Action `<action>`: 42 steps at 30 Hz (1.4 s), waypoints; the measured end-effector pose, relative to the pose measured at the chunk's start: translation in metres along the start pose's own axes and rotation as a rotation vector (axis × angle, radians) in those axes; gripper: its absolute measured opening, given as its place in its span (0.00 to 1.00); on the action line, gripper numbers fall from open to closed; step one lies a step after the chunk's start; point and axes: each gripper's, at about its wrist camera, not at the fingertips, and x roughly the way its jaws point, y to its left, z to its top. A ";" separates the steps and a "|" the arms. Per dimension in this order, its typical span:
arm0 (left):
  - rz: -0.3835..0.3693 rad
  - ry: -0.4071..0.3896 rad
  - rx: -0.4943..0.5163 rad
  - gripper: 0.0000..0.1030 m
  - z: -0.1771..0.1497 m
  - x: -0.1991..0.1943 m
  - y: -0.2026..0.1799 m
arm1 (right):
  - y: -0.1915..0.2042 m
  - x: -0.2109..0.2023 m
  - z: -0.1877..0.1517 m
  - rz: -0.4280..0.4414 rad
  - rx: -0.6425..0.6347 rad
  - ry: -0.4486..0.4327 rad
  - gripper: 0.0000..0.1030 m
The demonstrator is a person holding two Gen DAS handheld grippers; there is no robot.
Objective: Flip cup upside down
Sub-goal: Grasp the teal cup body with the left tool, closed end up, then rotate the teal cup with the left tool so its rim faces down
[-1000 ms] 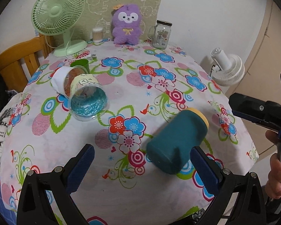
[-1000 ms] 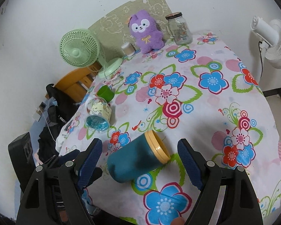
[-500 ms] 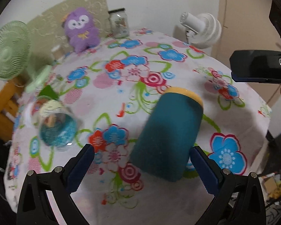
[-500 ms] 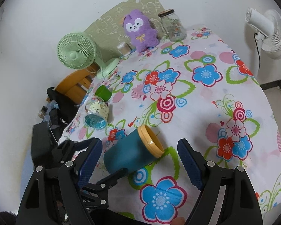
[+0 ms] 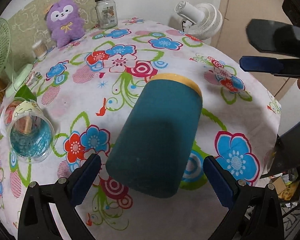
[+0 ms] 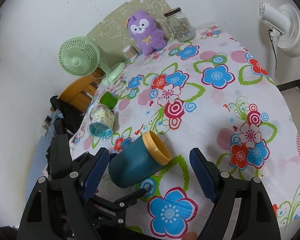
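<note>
A teal cup (image 5: 156, 138) with a yellow rim lies on its side on the flowered tablecloth, base toward me. My left gripper (image 5: 152, 178) is open, its two blue pads on either side of the cup's base, not touching. In the right wrist view the same cup (image 6: 134, 164) lies with its open yellow mouth pointing up and right. My right gripper (image 6: 148, 176) is open, above and in front of the cup. The left gripper's fingers (image 6: 130, 197) reach under the cup from the lower left.
A clear glass with a paper sleeve (image 5: 29, 134) and a green cup (image 6: 108, 100) lie at the table's left. A purple plush (image 5: 64, 22), a glass jar (image 5: 107, 12) and a green desk fan (image 6: 79, 57) stand at the back. A white fan (image 6: 286, 26) stands beyond the right edge.
My left gripper has swung round and moved in, so the teal cup's base now sits between its open pads. The right gripper has drawn slightly closer. The cup has not moved.
</note>
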 end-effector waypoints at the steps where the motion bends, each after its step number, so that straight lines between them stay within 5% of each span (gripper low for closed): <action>1: -0.001 0.001 -0.001 1.00 0.000 0.001 0.001 | 0.000 0.001 0.000 -0.002 0.000 0.002 0.82; 10: 0.000 0.024 0.018 0.97 0.003 0.007 0.007 | 0.009 0.006 -0.007 -0.036 -0.045 0.027 0.82; 17: -0.021 0.025 0.013 0.74 0.002 0.005 0.006 | 0.009 0.010 -0.009 -0.035 -0.039 0.038 0.82; 42: 0.078 -0.148 -0.163 0.64 0.009 -0.094 0.043 | 0.026 0.014 -0.011 0.010 -0.072 0.048 0.82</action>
